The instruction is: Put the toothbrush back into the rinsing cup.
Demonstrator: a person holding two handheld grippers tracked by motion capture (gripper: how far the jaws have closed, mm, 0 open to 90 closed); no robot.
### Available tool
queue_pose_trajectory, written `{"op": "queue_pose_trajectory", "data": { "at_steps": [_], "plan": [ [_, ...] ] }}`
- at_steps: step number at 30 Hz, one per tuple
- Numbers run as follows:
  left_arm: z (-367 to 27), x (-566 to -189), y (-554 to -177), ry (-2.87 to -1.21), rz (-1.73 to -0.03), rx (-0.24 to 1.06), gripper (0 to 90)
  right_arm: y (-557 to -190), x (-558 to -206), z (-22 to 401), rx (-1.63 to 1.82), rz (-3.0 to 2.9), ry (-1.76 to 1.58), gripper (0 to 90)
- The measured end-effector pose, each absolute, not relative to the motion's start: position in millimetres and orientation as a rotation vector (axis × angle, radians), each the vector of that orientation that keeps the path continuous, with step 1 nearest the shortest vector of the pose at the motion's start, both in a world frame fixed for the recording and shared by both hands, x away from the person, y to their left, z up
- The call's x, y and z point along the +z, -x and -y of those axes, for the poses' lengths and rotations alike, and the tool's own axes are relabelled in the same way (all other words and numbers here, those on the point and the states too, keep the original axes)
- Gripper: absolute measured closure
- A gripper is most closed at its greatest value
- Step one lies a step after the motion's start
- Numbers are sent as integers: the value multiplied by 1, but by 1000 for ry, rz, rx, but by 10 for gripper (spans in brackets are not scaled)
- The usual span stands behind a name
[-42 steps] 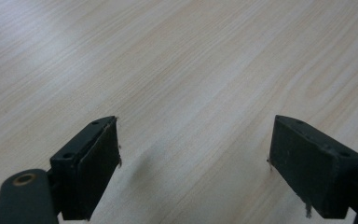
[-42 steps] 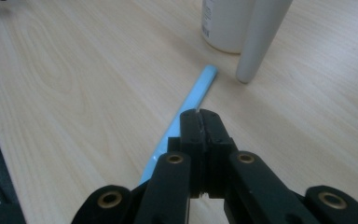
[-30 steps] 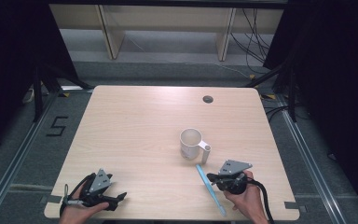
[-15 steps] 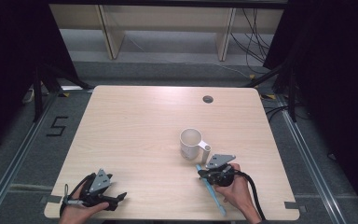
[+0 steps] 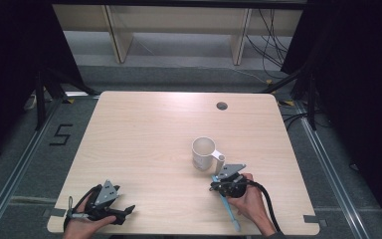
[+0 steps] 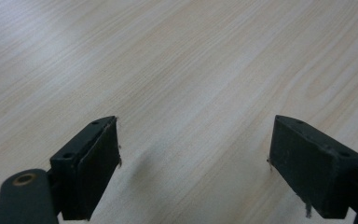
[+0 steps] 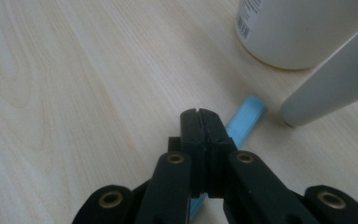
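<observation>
Down at the near edge, the left gripper (image 5: 124, 213) rests low over the table (image 5: 144, 139), and its own view has the jaws spread wide with bare wood grain between them. Over to the right gripper (image 7: 200, 116): its view has the two jaws pressed flat together, nothing between the tips, and a light blue stick (image 7: 244, 116) runs out from under them, its far end stopping just short of the white mug (image 7: 303, 28). The high view adds what that one hides: the blue stick (image 5: 229, 211) carries on behind the right gripper (image 5: 214, 186) toward the table's near edge, its long axis slanting from there up to the mug (image 5: 204, 152).
</observation>
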State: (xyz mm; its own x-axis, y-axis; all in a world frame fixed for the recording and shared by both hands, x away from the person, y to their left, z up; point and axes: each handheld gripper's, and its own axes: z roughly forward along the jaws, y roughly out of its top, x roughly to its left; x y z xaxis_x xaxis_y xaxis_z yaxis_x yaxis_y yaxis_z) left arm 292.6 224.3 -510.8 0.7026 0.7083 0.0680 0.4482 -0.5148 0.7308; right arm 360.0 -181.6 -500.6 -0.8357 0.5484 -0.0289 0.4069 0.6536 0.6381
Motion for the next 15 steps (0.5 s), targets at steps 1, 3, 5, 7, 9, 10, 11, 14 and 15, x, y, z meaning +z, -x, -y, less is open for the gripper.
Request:
{"op": "queue_pose_trajectory", "data": {
  "at_steps": [1,3,5,7,9,10,11,14,15],
  "plan": [
    [-224,-511,-292,-2188,-872,471,153,-359,-501,184,941,-2655,-785,899],
    [-224,-511,-292,-2189,-873,471,153,-358,-500,188,919,-2665,-800,899],
    [-224,-511,-292,-2186,-873,471,153,-358,-500,191,919,-2656,-813,898],
    [-224,-510,-292,-2186,-873,470,153,-357,-500,195,927,-2645,-825,897],
    [-225,-510,-292,-2196,-868,473,153,-356,-498,199,928,-2646,-836,896],
    [-225,-510,-292,-2196,-868,473,153,-357,-499,201,938,-2633,-834,896],
    [-225,-510,-292,-2195,-864,469,153,-356,-498,203,947,-2629,-847,896],
    [-225,-510,-293,-2202,-864,481,153,-353,-497,213,949,-2619,-886,896],
    [-225,-510,-293,-2206,-861,481,153,-353,-497,215,939,-2606,-885,896]
  ]
}}
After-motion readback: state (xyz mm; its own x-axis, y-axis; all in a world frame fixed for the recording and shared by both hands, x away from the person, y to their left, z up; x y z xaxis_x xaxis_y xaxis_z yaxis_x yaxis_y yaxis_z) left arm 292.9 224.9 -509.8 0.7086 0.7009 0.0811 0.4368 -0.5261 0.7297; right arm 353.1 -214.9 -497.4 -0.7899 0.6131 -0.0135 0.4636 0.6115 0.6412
